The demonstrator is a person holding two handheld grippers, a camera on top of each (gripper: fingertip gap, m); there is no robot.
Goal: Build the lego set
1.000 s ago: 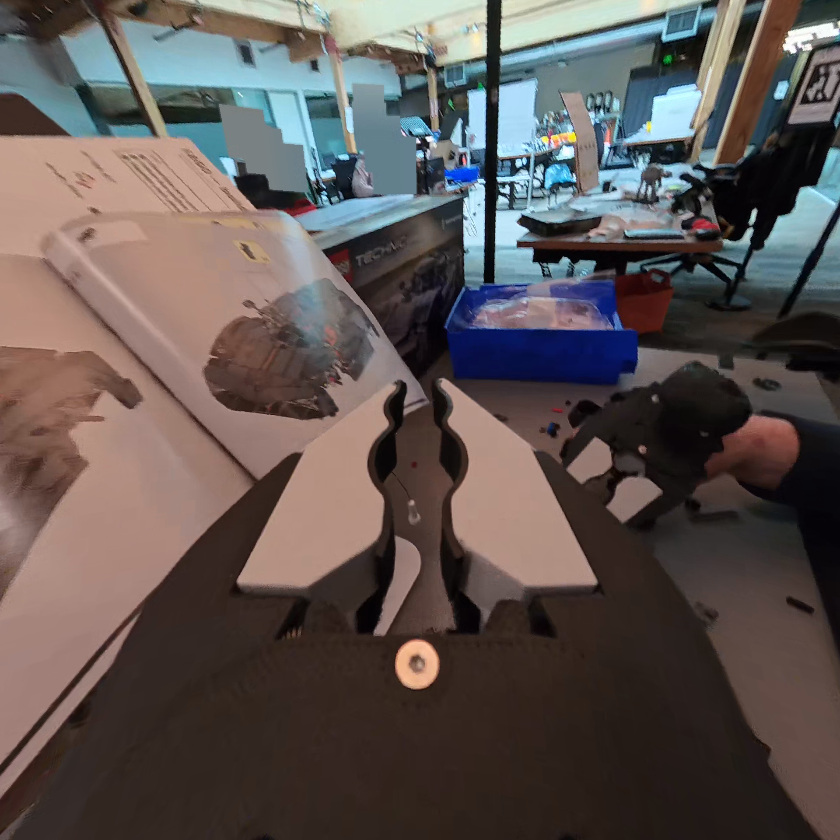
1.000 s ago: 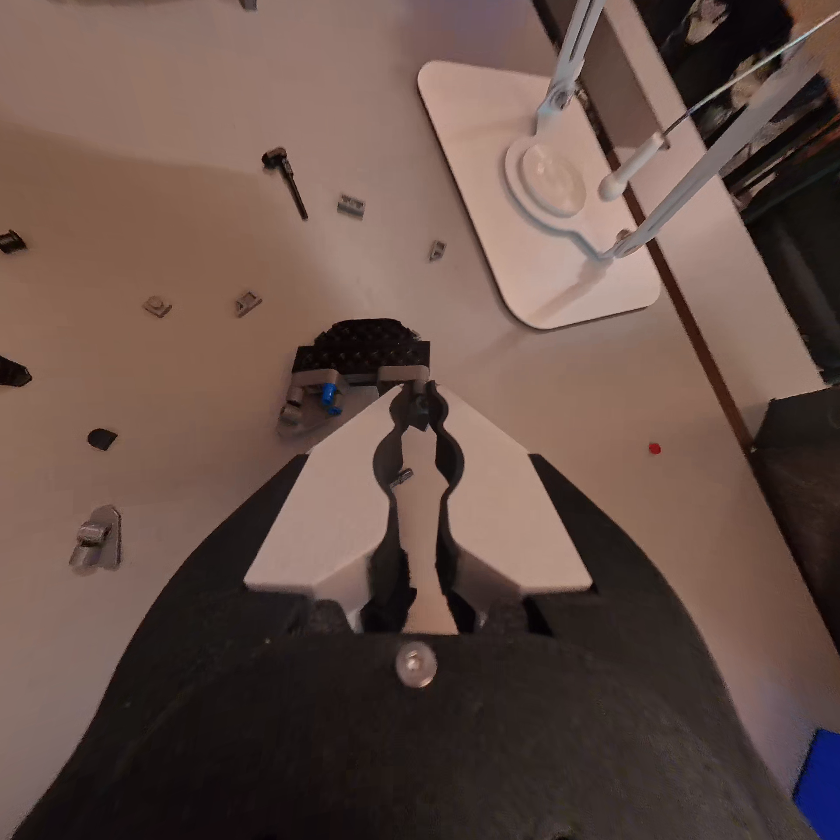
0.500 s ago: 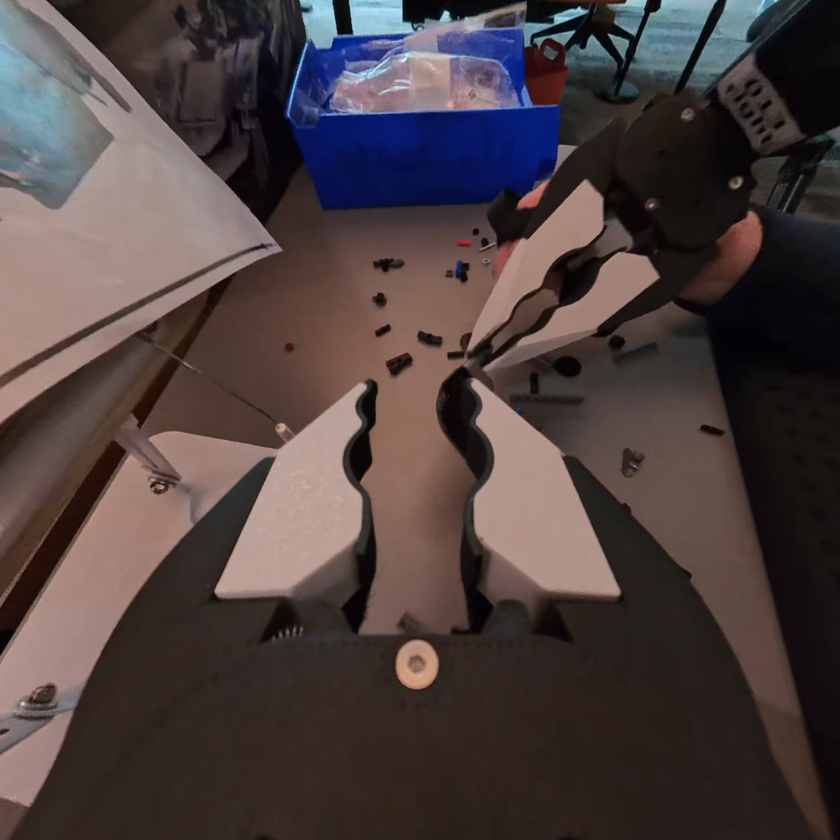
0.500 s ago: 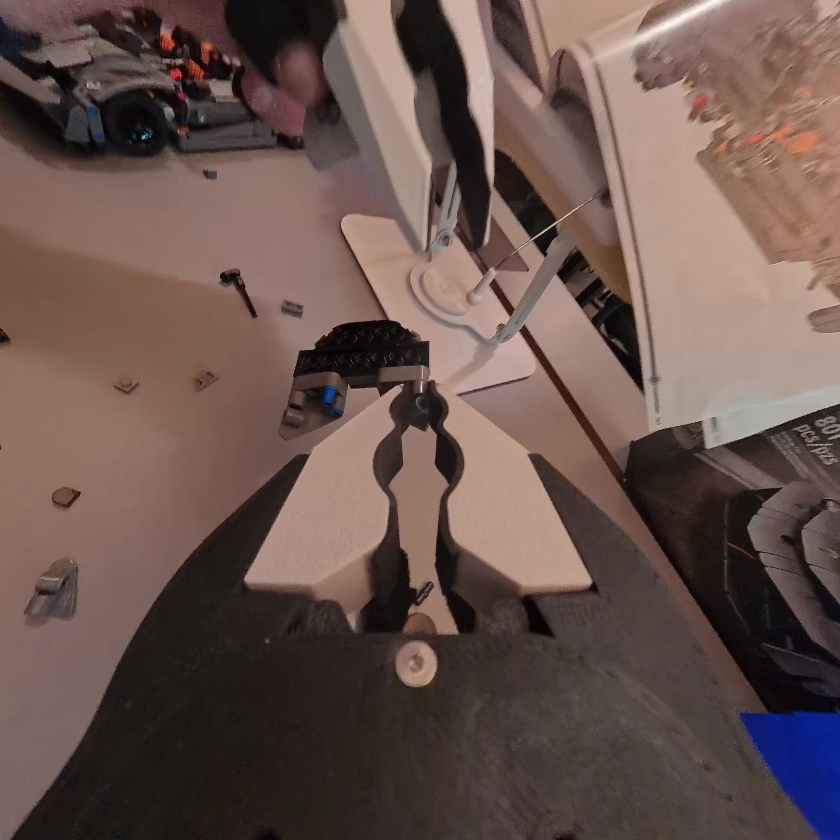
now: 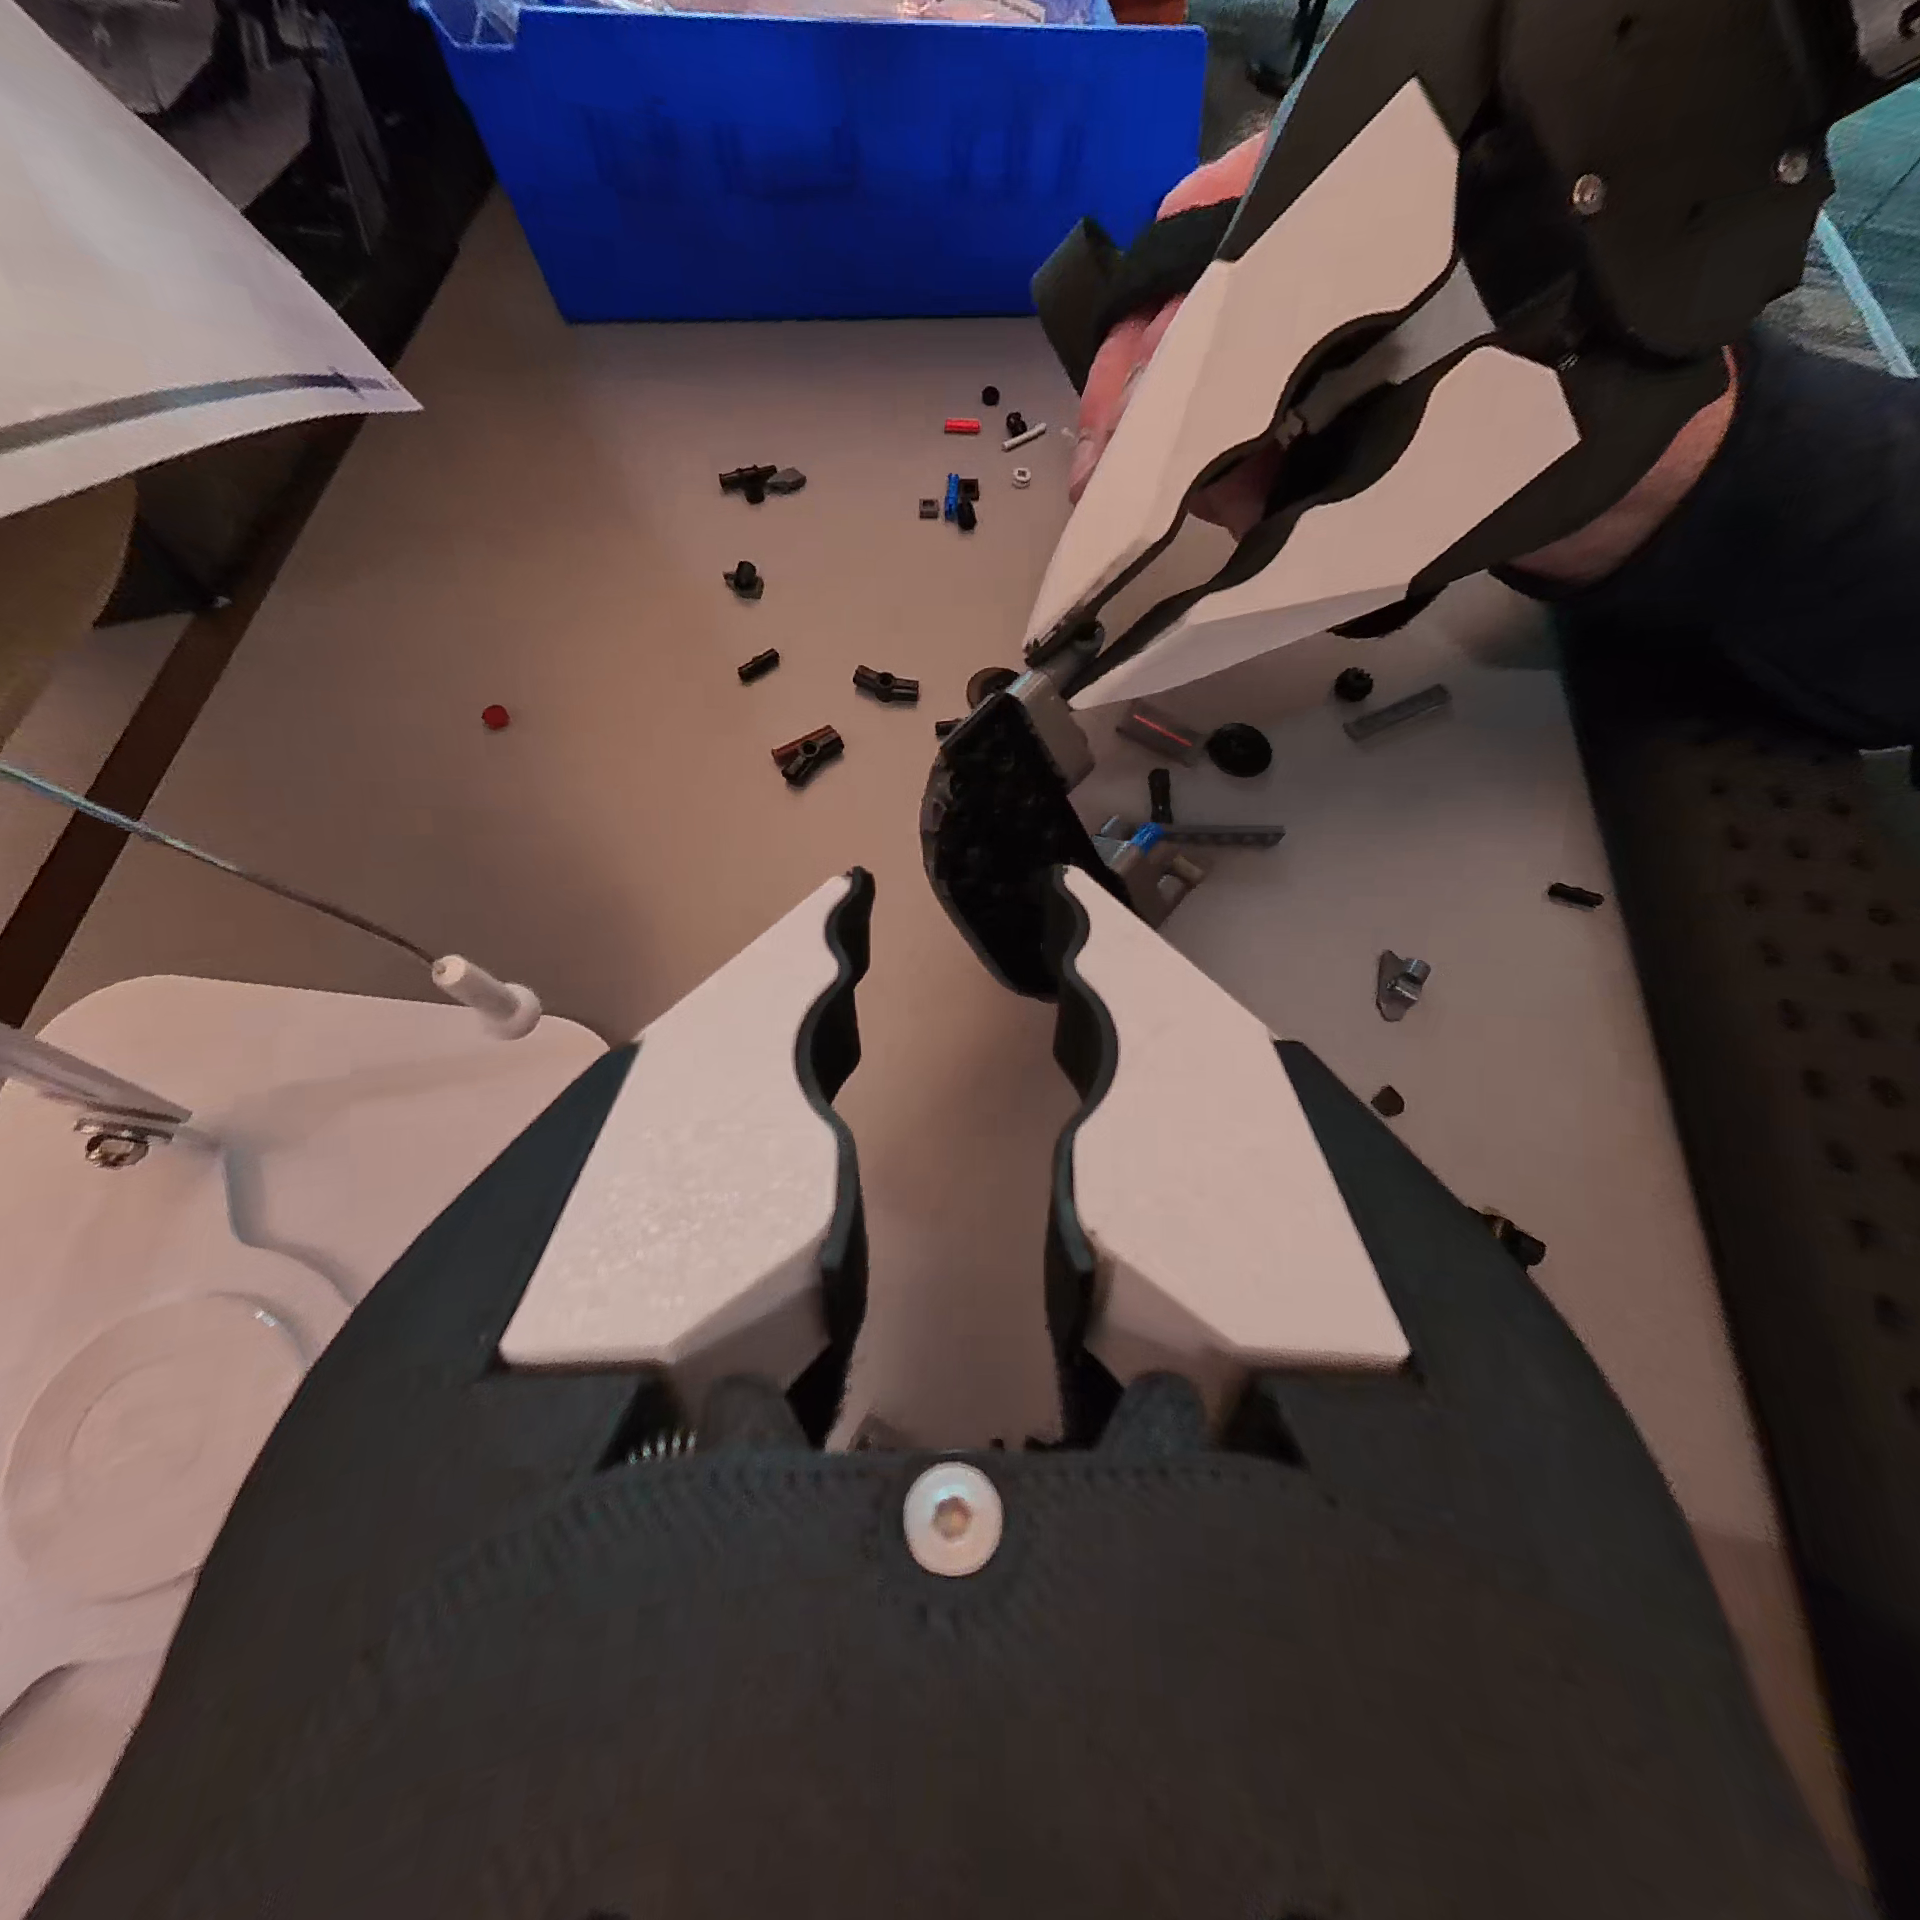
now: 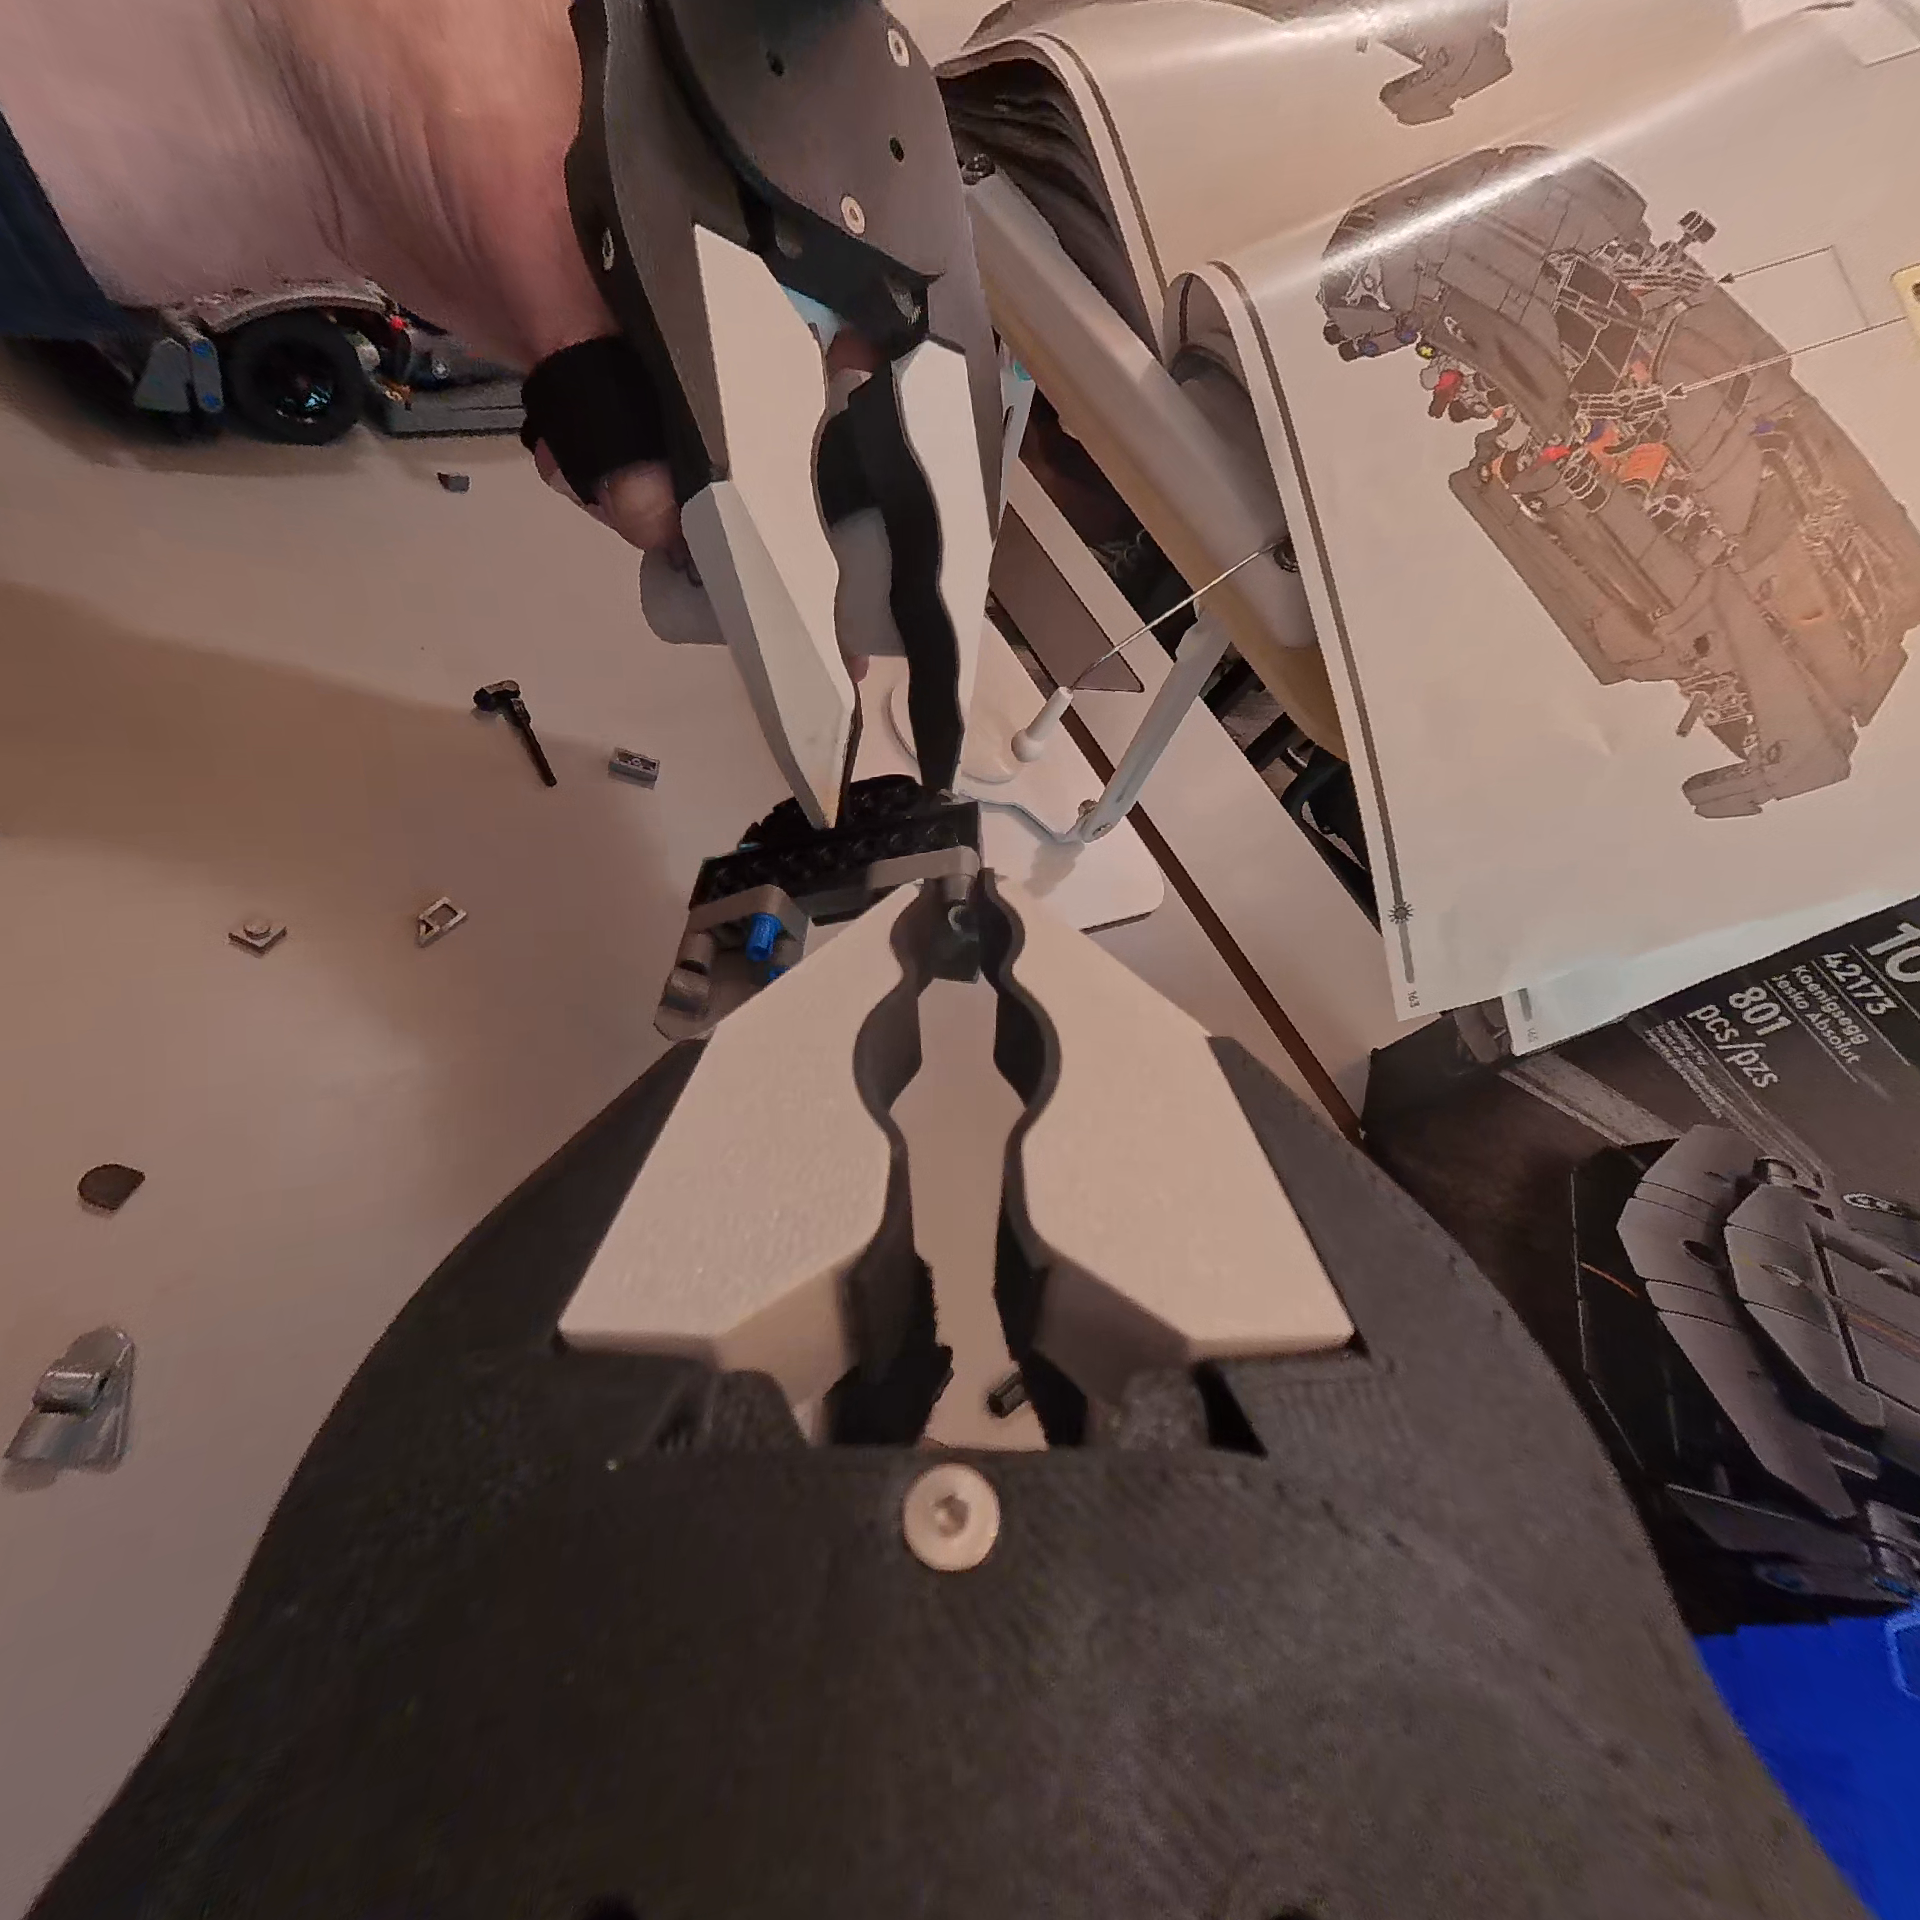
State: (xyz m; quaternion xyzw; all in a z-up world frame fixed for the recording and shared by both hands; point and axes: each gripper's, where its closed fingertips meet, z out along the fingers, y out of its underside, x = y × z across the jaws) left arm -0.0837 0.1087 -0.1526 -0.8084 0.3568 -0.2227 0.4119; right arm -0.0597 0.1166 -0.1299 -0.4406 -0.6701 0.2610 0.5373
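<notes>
A small lego subassembly, a black curved studded piece on grey parts with a blue pin [image 6: 831,857], is held above the table. My right gripper [image 6: 951,909] is shut on its grey end and also shows in the left wrist view [image 5: 1060,649]. My left gripper [image 5: 961,888] is open. The black piece [image 5: 992,842] sits at its tips, against the inner side of the right finger; the left finger is apart from it. In the right wrist view the left gripper [image 6: 883,795] comes down from above onto the black piece.
Loose small lego pieces [image 5: 810,748] lie scattered on the table. A blue bin [image 5: 831,156] stands at the back. The open instruction booklet [image 6: 1558,520] rests on a white stand [image 5: 156,1247]. The set's box [image 6: 1714,1299] and a partly built car [image 6: 291,364] are nearby. Tip to tip, the grippers are about 4 cm apart.
My left gripper swung down from the booklet toward the table, opened wider and closed in on the subassembly. My right gripper lifted the subassembly off the table and turned it toward the left gripper.
</notes>
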